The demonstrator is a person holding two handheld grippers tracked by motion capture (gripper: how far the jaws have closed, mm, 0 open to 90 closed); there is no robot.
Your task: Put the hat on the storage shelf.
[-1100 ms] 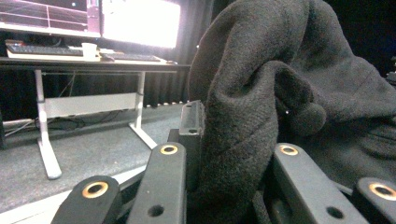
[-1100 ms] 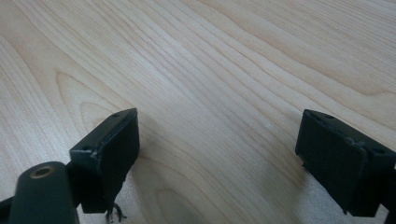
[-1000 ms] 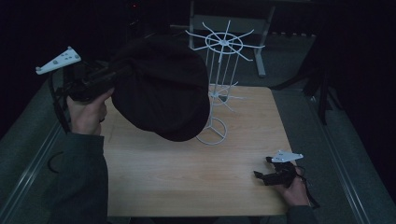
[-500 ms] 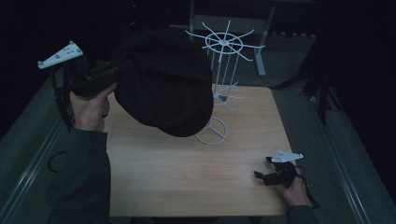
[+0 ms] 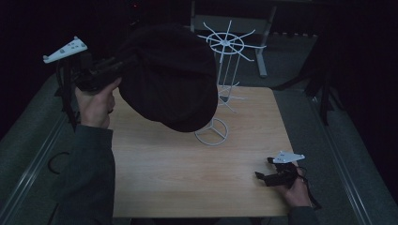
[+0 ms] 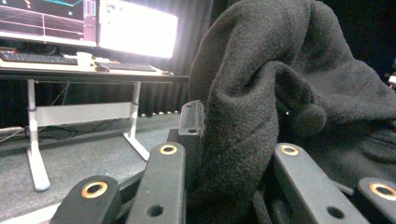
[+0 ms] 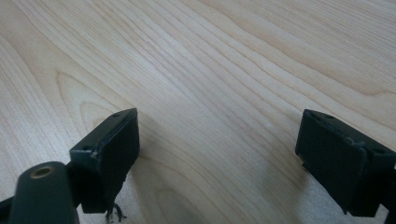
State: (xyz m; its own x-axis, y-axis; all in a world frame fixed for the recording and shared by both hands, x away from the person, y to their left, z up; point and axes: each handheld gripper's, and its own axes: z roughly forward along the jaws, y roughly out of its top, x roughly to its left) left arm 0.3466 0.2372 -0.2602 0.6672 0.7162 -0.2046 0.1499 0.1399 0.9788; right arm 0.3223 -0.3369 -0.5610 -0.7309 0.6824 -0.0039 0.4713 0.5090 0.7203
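Note:
A dark fabric hat (image 5: 171,77) hangs in the air above the table's left half, held up by my left gripper (image 5: 115,70), which is shut on its edge. In the left gripper view the folded black cloth of the hat (image 6: 261,107) is pinched between the jaws. Behind the hat stands a white wire rack (image 5: 225,70) with radial arms on top and a ring base on the table. My right gripper (image 5: 267,174) rests low at the table's front right corner, open, with bare wood (image 7: 210,93) between its fingers (image 7: 112,154).
The wooden table (image 5: 187,173) is edged by dark grey flooring on both sides. A desk with bright monitors (image 6: 135,28) stands far behind in the left gripper view. A white desk frame (image 5: 263,42) stands beyond the rack.
The left gripper has lifted the hat slightly higher and farther back toward the rack. The right gripper has stayed still.

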